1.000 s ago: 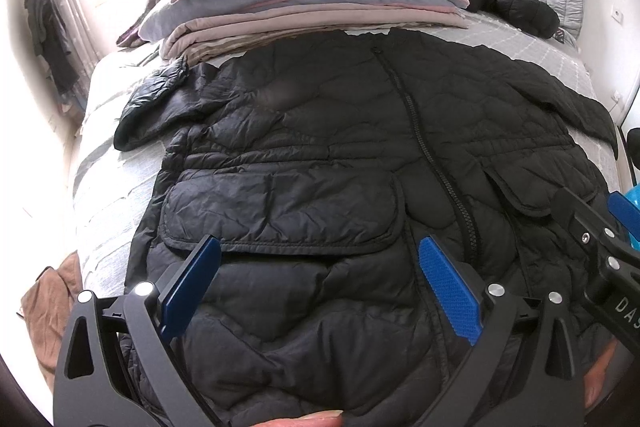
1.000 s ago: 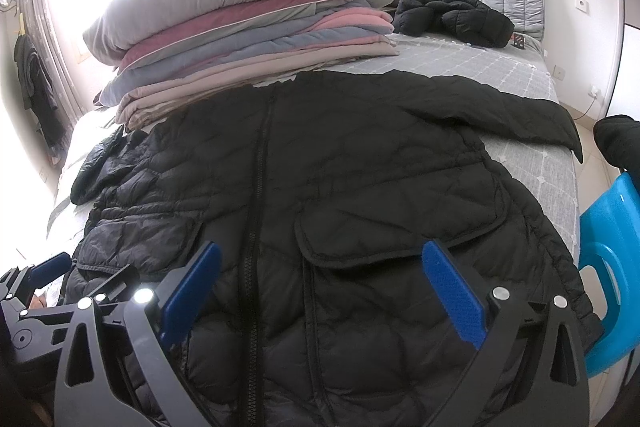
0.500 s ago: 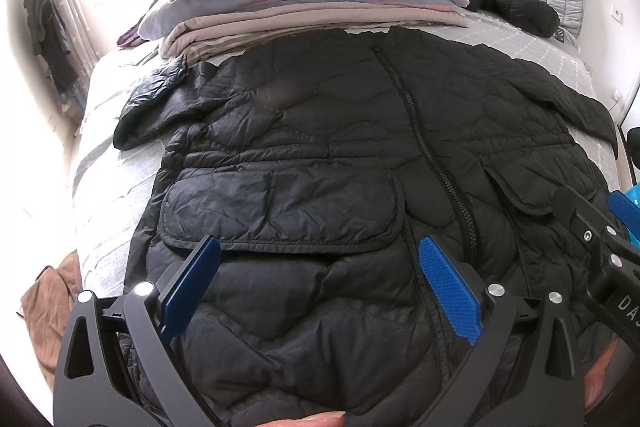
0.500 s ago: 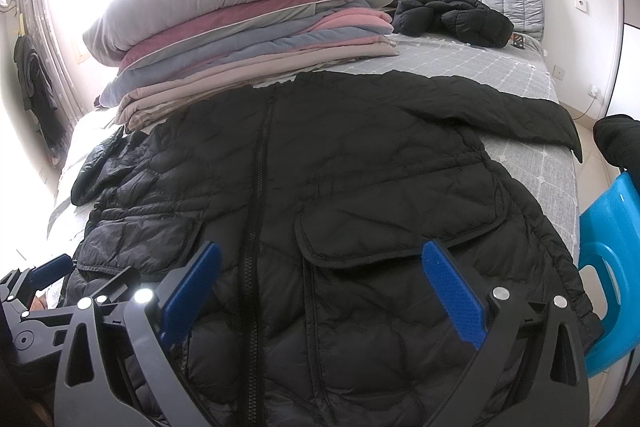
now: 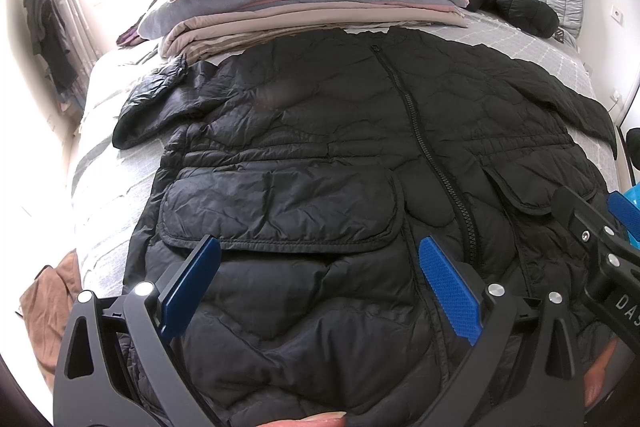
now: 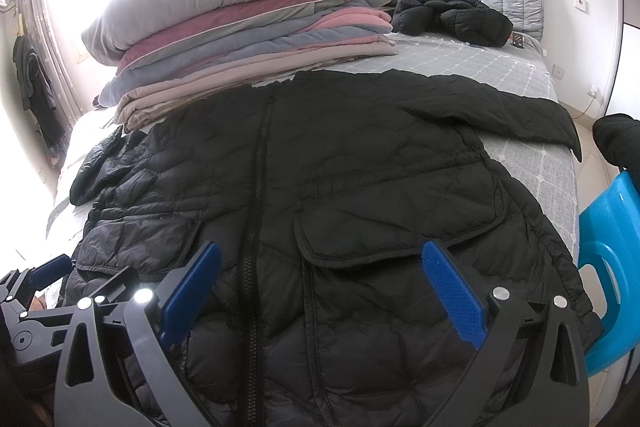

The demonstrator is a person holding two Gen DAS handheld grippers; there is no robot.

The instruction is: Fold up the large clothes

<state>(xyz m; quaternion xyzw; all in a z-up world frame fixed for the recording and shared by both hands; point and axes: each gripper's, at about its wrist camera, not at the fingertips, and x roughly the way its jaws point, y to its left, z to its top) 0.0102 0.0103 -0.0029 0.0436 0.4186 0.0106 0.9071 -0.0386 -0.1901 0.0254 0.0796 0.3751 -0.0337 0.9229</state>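
Observation:
A large black quilted jacket (image 5: 340, 147) lies front-up and zipped on the grey bed, both sleeves spread out; it also shows in the right wrist view (image 6: 340, 187). My left gripper (image 5: 320, 267) is open and empty, hovering over the hem below the jacket's left pocket. My right gripper (image 6: 320, 271) is open and empty, over the hem by the right pocket flap. The right gripper also shows at the right edge of the left wrist view (image 5: 600, 239), and the left gripper at the left edge of the right wrist view (image 6: 36, 283).
A tall stack of folded blankets (image 6: 248, 27) sits just behind the jacket's collar. Another black jacket (image 6: 452, 19) lies crumpled by the grey headboard. A blue plastic chair (image 6: 608, 259) stands at the bed's right side. A brown cloth (image 5: 52, 303) hangs at the left.

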